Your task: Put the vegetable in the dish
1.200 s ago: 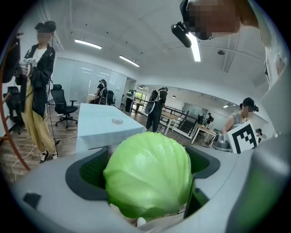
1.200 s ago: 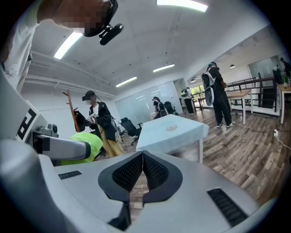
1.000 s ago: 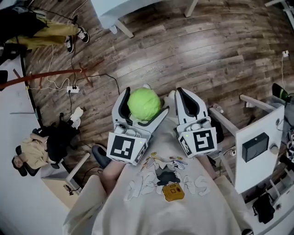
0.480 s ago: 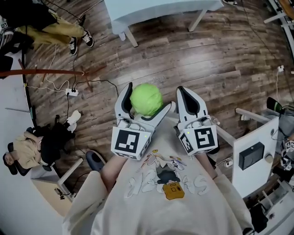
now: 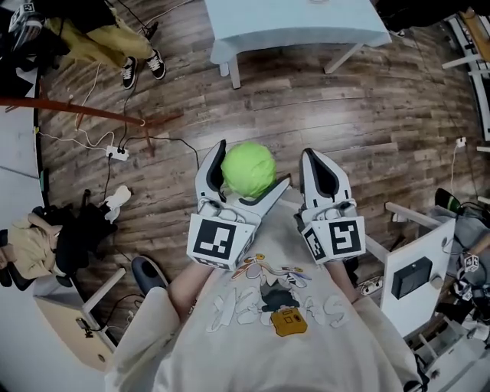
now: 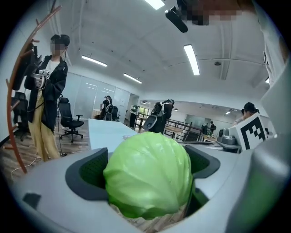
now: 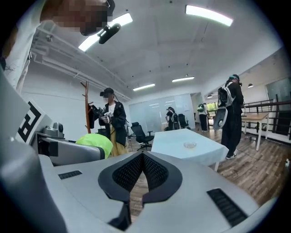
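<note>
A round green cabbage sits between the two fingers of my left gripper, which is shut on it and held above the wood floor. The left gripper view shows the cabbage filling the gap between the dark pads. My right gripper is beside it on the right, shut, with nothing in it; its pads meet. A small clear dish stands on a pale blue table ahead; the same table lies at the top of the head view.
A person in a black jacket and yellow trousers stands at the left of the table by a red-brown coat stand. Cables and a power strip lie on the floor. A white desk is at my right.
The pale blue table has come further into the head view from the top. Both grippers keep their places in front of me, the left still holding the cabbage.
</note>
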